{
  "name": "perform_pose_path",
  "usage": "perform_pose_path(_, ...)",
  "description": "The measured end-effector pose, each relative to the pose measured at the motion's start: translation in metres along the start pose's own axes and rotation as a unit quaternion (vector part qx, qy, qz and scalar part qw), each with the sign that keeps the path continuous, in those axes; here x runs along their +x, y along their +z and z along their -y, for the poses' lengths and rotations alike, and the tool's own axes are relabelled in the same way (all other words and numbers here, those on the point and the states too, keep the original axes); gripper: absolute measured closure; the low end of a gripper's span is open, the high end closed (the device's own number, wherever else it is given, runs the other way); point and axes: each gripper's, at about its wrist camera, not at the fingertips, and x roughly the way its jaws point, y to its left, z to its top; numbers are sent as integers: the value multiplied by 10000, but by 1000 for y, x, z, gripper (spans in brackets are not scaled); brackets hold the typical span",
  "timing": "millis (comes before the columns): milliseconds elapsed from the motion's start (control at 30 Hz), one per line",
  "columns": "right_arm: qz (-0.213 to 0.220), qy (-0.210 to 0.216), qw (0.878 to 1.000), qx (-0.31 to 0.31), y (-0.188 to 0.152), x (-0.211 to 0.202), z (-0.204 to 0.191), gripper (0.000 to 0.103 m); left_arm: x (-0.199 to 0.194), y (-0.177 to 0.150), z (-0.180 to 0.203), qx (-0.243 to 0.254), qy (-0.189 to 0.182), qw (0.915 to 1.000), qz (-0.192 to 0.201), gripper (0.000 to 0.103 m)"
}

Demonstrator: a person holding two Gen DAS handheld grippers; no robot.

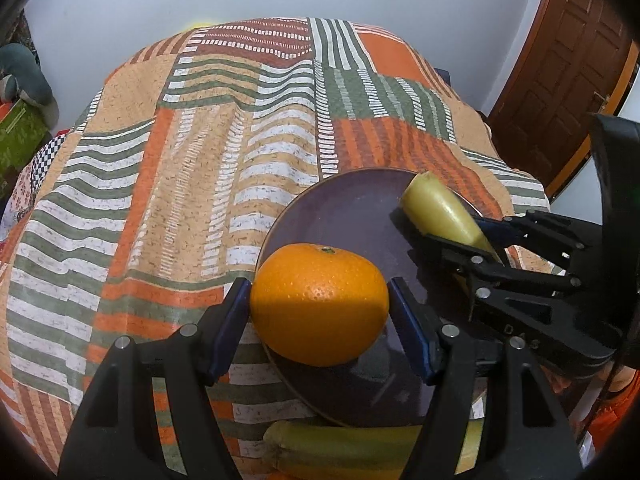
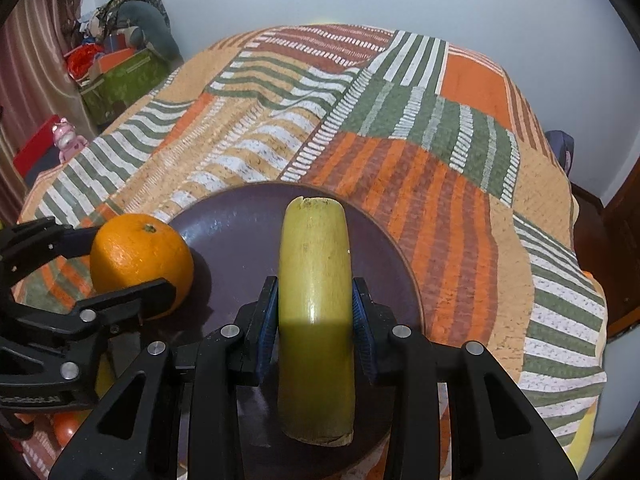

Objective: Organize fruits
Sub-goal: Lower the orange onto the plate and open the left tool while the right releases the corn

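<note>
No legible text anywhere.

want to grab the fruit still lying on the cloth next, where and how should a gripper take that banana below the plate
Grip the banana across its narrow width near the middle, coming down from above. It lies flat on the patterned cloth, lengthwise along the near rim of the dark plate, so jaws set across it clear the plate. Its ends are hidden, and both grippers are full now.
</note>
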Motion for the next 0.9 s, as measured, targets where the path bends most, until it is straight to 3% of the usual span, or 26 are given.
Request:
perform_pose_path(333,219,-146,9995,-165,2,-13,-9,67,-1,0,4,45,104,9999,-45,33)
perform_pose_path(400,299,-178,9992,-208,1,-21,-11,65,-10,0,5,55,149,9998,114,30)
perform_pose_path(467,386,-208,9988,-223,0,-31,-13,64,-24,1,6,74,251,9990,350,19)
perform_pose_path(533,441,-184,9987,-195,-1,-40,-14,63,-38,1,6,61,296,9981,538,18)
perform_pose_path(600,540,-138,9983,-140,-3,-53,-15,60,-48,1,5,50,296,9978,588,18)
perform_pose_path(667,662,-125,9977,-104,-7,-65,-17,49,-61,0,4,38,315,9973,656,18)
perform_pose_path(900,890,28,9954,-365,-26,-98,-41,40,-104,-21,-6,5,568,9948,849,11)
